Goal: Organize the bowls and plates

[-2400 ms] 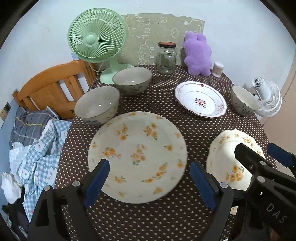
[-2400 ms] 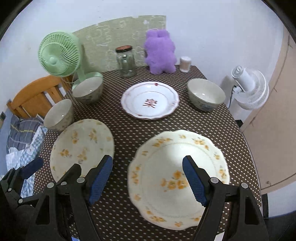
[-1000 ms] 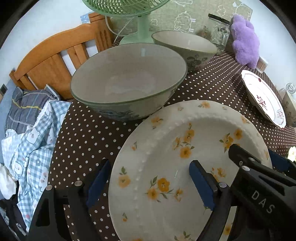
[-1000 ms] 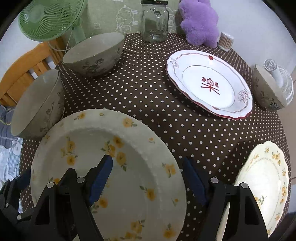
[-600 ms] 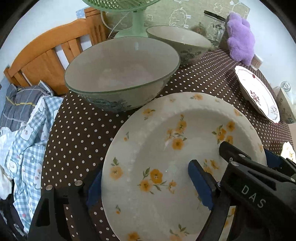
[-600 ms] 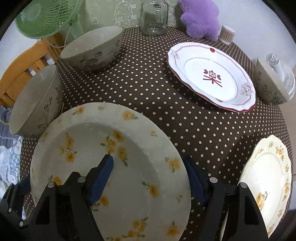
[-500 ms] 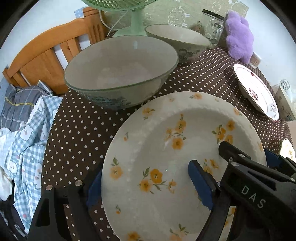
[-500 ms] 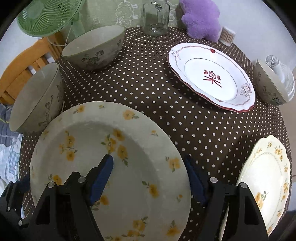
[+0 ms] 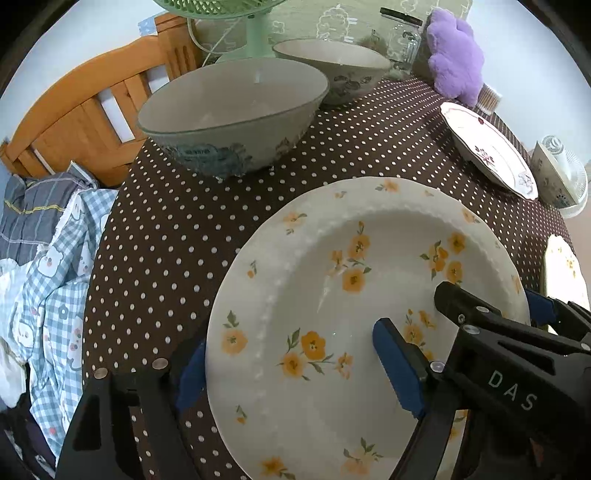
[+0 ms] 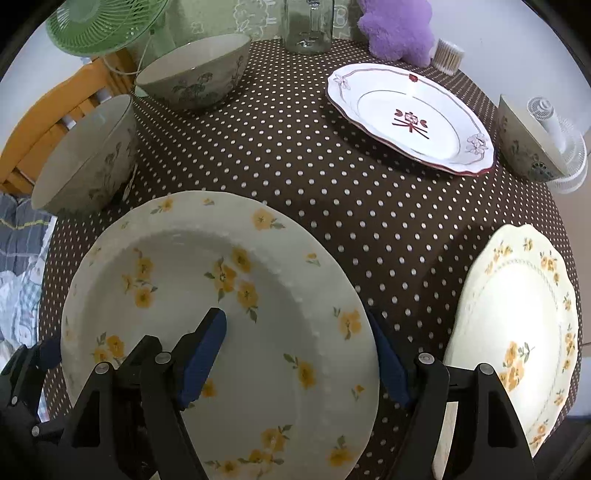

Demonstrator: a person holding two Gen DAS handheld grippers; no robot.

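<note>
The large yellow-flowered plate (image 9: 354, 295) lies flat on the dotted bench (image 9: 166, 229), at its near left part, and serves as the landmark here. The left tool (image 9: 291, 363) straddles this plate's left rim: 1 blue pad sits outside and partly under the edge, the other hangs over the plate's well. Its jaws are closing with the rim between them, and the pads do not yet press on it. The right tool (image 10: 295, 350) straddles the same plate's right rim in the same way, 1 pad over the well, 1 just outside the edge, jaws spread and not pressing.

Just behind the plate, to its left, stands 1 grey-green bowl (image 9: 232, 114); a 2nd bowl (image 10: 192, 74) stands farther back beside a green fan (image 10: 107, 26). Well behind and right of the plate lies a white red-trimmed plate (image 10: 410, 118), with a 3rd bowl (image 10: 524, 140) at its right. Right of the landmark plate, apart from it, lies a scalloped yellow-flowered plate (image 10: 517, 325). A glass jar (image 10: 308, 26) and a purple plush toy (image 10: 399, 29) stand at the far edge.
</note>
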